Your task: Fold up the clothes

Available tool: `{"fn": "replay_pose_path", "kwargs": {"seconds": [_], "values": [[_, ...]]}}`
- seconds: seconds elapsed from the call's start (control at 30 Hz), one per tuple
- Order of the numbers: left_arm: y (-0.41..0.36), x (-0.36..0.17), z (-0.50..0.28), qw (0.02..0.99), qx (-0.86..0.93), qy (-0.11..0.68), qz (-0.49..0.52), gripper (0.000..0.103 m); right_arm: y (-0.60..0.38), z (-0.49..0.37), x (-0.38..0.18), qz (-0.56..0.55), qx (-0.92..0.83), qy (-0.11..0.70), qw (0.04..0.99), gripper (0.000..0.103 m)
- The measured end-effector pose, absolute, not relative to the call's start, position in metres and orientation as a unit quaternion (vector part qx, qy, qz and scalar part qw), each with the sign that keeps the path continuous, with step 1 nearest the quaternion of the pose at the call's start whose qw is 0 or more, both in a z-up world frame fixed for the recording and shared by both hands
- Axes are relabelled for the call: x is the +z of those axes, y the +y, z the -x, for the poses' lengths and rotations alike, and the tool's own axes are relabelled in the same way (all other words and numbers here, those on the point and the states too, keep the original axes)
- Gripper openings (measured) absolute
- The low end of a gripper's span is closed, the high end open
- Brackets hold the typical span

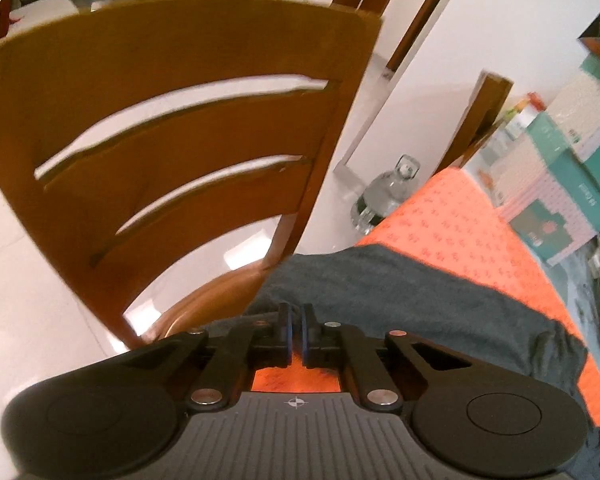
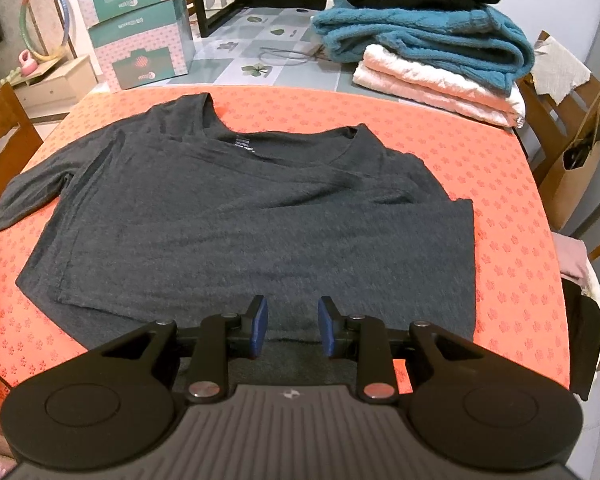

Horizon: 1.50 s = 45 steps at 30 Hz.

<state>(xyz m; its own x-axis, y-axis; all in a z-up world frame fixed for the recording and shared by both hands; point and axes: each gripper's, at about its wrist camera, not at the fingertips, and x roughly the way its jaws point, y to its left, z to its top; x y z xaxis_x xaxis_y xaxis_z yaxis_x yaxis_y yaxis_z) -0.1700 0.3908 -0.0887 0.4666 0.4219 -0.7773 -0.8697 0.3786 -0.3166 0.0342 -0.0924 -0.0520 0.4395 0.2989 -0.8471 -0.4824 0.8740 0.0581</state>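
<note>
Shirt (image 2: 236, 216) — dark grey, lying flat on the orange tablecloth (image 2: 500, 184), one sleeve trailing off to the left. Right gripper (image 2: 293, 326) hangs over its near hem, jaws apart. Left gripper (image 1: 296, 334) is nearly clenched on the shirt's edge — whether fabric is pinched, unclear — beside a wooden chair (image 1: 172, 120).

Left wrist view: low at table edge, faced chair (image 1: 172, 152). Right wrist view: higher, faced across table. Shared: dark shirt (image 2: 240, 220), orange cloth (image 2: 508, 200).

The print on the shirt's neck label (image 2: 243, 144) and the stacked boxes (image 2: 140, 40) is too small to read.
</note>
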Motion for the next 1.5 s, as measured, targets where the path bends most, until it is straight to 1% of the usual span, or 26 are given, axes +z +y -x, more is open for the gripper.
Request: {"fn": "replay_pose_path", "kwargs": {"seconds": [0.13,0.23,0.4,0.53,0.67,0.73,0.77,0.8,0.93,1.07,1.1,1.2,1.33,1.47,1.5], "values": [[0.378,-0.059,0.155,0.816,0.383,0.275,0.335,0.006,-0.098,-0.032,-0.053,0.089,0.225,0.478,0.845,0.032],[0.359,-0.036,0.138,0.853,0.344,0.262,0.291,0.006,-0.1,-0.031,-0.053,0.085,0.223,0.478,0.845,0.032],[0.313,-0.008,0.104,0.908,0.245,0.262,0.216,0.006,-0.101,-0.028,-0.054,0.08,0.223,0.476,0.847,0.032],[0.281,-0.015,0.084,0.917,0.17,0.298,0.204,0.007,-0.103,-0.026,-0.055,0.077,0.223,0.475,0.848,0.032],[0.262,-0.031,0.077,0.908,0.114,0.34,0.216,0.01,-0.107,-0.024,-0.056,0.072,0.218,0.478,0.848,0.032],[0.255,-0.037,0.081,0.906,0.103,0.347,0.219,0.019,-0.109,-0.024,-0.056,0.071,0.215,0.479,0.848,0.033],[0.253,-0.039,0.084,0.905,0.104,0.349,0.218,0.028,-0.109,-0.024,-0.056,0.071,0.214,0.479,0.849,0.034],[0.254,-0.039,0.087,0.905,0.109,0.35,0.216,0.035,-0.11,-0.024,-0.056,0.07,0.213,0.479,0.849,0.035],[0.273,-0.044,0.099,0.897,0.156,0.348,0.222,0.039,-0.109,-0.025,-0.057,0.071,0.215,0.48,0.848,0.035],[0.301,-0.051,0.108,0.885,0.214,0.344,0.227,0.05,-0.105,-0.026,-0.058,0.076,0.22,0.481,0.845,0.035],[0.308,-0.054,0.109,0.882,0.229,0.344,0.227,0.051,-0.104,-0.026,-0.059,0.077,0.222,0.481,0.845,0.035],[0.33,-0.064,0.107,0.867,0.274,0.349,0.227,0.052,-0.101,-0.026,-0.059,0.079,0.224,0.482,0.843,0.035],[0.363,-0.084,0.1,0.842,0.314,0.359,0.251,0.052,-0.1,-0.025,-0.059,0.081,0.224,0.484,0.842,0.035],[0.378,-0.097,0.086,0.84,0.321,0.372,0.229,0.051,-0.1,-0.024,-0.059,0.083,0.222,0.486,0.841,0.035],[0.38,-0.1,0.083,0.842,0.318,0.374,0.221,0.048,-0.101,-0.024,-0.058,0.083,0.221,0.486,0.841,0.035]]}}
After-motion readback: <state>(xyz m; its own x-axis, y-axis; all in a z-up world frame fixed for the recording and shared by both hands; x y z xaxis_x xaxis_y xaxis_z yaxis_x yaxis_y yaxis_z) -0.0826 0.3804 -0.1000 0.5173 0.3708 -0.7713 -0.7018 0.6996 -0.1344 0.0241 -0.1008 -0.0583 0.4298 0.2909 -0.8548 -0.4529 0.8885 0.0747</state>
